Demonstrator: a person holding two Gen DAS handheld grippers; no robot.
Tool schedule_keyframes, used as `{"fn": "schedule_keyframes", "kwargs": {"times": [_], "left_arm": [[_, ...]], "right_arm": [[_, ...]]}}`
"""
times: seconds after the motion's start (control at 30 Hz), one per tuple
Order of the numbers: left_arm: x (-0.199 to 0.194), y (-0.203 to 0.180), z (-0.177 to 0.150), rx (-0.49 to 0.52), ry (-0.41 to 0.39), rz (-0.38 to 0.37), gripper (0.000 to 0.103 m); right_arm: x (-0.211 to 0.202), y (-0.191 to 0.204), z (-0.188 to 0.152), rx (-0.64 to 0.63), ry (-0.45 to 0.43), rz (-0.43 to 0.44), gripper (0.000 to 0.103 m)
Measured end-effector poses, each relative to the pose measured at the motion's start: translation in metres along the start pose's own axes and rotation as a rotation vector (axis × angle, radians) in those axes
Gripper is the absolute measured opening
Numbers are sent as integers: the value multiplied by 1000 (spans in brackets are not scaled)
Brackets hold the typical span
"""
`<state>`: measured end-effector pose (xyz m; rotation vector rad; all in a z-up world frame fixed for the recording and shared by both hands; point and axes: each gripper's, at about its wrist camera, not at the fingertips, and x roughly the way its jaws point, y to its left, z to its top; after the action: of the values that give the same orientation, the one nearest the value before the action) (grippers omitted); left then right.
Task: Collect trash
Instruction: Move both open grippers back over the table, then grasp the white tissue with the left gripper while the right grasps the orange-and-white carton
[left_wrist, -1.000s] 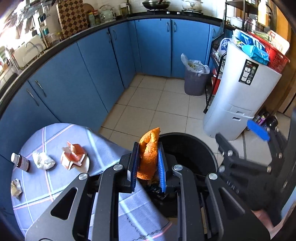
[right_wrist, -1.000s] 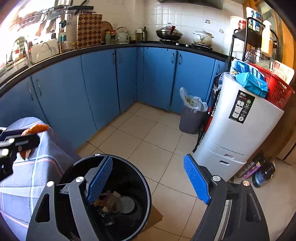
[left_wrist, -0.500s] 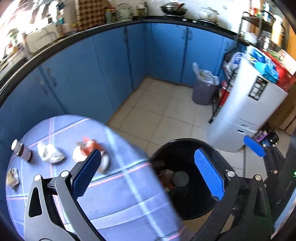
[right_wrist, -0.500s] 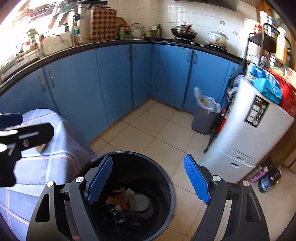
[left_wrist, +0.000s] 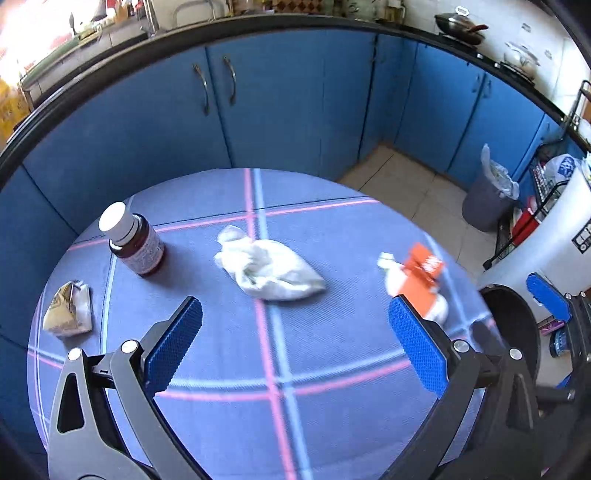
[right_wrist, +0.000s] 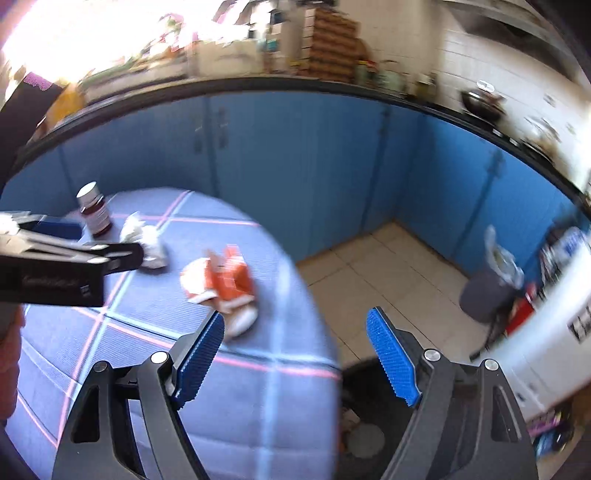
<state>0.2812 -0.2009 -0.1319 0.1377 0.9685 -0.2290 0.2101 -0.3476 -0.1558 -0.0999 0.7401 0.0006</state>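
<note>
White crumpled tissue (left_wrist: 269, 275), looking light and soft, is lying at twelve o'clock of the wide-open, empty left gripper (left_wrist: 295, 339), pinchable anywhere across its bulging middle.

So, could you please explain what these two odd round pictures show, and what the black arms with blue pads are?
Each picture comes from a fisheye camera on a hand-held tool that a person carries, one per hand, so it looks along that tool's two fingers. The left gripper and the right gripper both stand open and hold nothing. Below them is a round table with a checked blue cloth. On it lie a crumpled white tissue, an orange and white wrapper, a small brown bottle with a white cap, and a folded yellowish packet. The black bin for the trash stands on the floor beside the table.
</note>
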Motion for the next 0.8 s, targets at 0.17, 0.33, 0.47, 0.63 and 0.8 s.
{"fn": "schedule_keyframes", "kwargs": {"times": [0.17, 0.33, 0.47, 0.63, 0.8], "left_arm": [[26, 9, 8, -2, 41, 9, 99], [46, 19, 12, 0, 70, 10, 98], [56, 23, 17, -3, 76, 13, 97], [64, 29, 16, -20, 92, -27, 75], [53, 23, 11, 9, 71, -37, 36]], "right_arm": [[29, 24, 10, -81, 43, -2, 77], [51, 33, 18, -84, 78, 17, 77], [63, 35, 23, -51, 110, 52, 72], [62, 37, 24, -55, 121, 90, 34], [49, 37, 18, -61, 119, 115, 32]]}}
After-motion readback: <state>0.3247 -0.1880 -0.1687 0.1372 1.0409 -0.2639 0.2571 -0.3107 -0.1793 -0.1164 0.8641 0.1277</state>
